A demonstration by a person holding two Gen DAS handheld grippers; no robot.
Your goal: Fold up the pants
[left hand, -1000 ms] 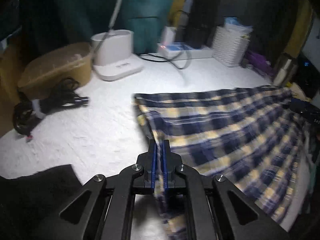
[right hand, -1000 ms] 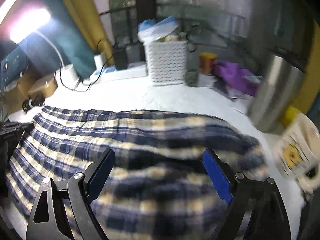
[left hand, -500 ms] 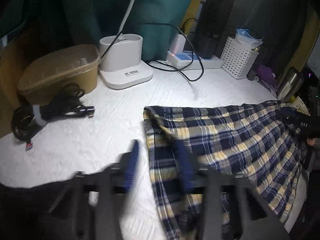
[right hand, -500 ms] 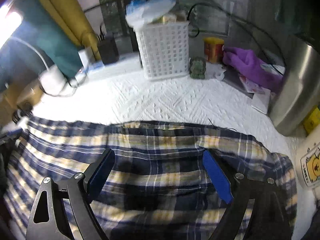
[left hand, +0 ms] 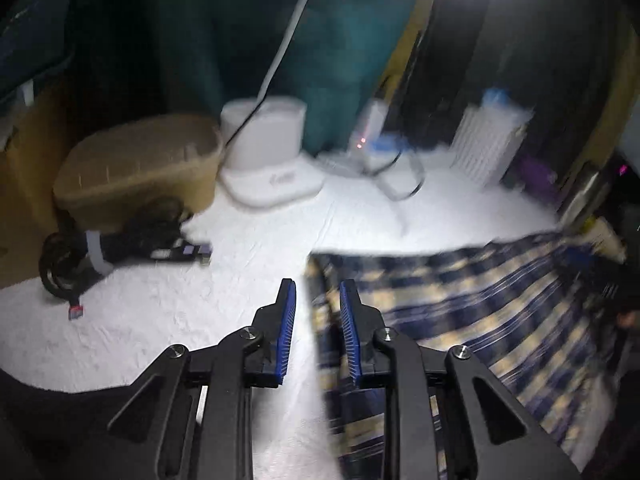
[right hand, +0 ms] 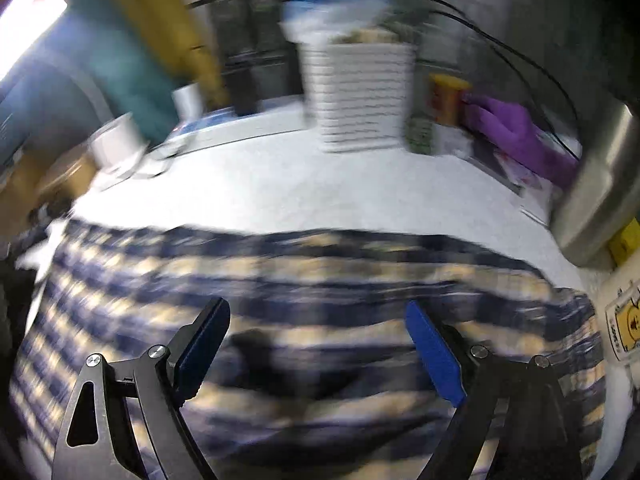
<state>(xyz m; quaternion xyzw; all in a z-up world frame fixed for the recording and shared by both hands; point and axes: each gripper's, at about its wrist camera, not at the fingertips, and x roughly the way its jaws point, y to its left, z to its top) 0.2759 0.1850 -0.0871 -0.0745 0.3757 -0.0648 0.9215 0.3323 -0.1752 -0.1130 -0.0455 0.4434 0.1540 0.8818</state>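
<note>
My two grippers over plaid pants on a white table, both views blurred.

My left gripper (left hand: 317, 294) has its blue pads a narrow gap apart, holding nothing; the pants (left hand: 460, 320) have their edge running through that gap, though blur may hide whether a pad touches them. The pants spread from there toward 3 o'clock across the table (left hand: 240, 248). My right gripper (right hand: 318, 320) is spread wide above the pants (right hand: 304, 280), empty. A white basket (right hand: 360, 96) stands at 12 o'clock, a steel cup (right hand: 600, 184) at 2 o'clock, a cable bundle (left hand: 120, 244) at 10 o'clock in the left view.
</note>
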